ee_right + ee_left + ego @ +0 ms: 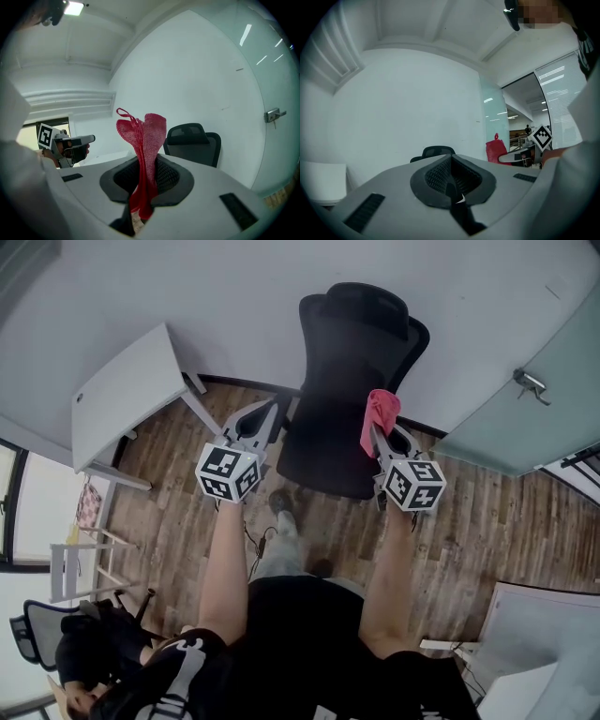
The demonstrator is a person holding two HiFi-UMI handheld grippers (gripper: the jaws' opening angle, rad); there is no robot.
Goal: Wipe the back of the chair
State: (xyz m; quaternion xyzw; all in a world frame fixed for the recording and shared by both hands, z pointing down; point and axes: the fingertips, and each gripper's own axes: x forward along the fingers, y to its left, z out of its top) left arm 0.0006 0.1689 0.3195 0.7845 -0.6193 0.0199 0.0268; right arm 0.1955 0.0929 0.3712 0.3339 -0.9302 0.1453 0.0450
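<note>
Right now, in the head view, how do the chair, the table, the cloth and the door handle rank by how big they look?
1. chair
2. table, only a little smaller
3. cloth
4. door handle
The cloth is held up nearer the camera, so its lead over the handle may be partly down to that.

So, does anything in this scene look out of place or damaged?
Nothing stands out. The chair stands upright by the wall, the pink cloth is clamped in the right gripper, and the left gripper is shut and empty.
</note>
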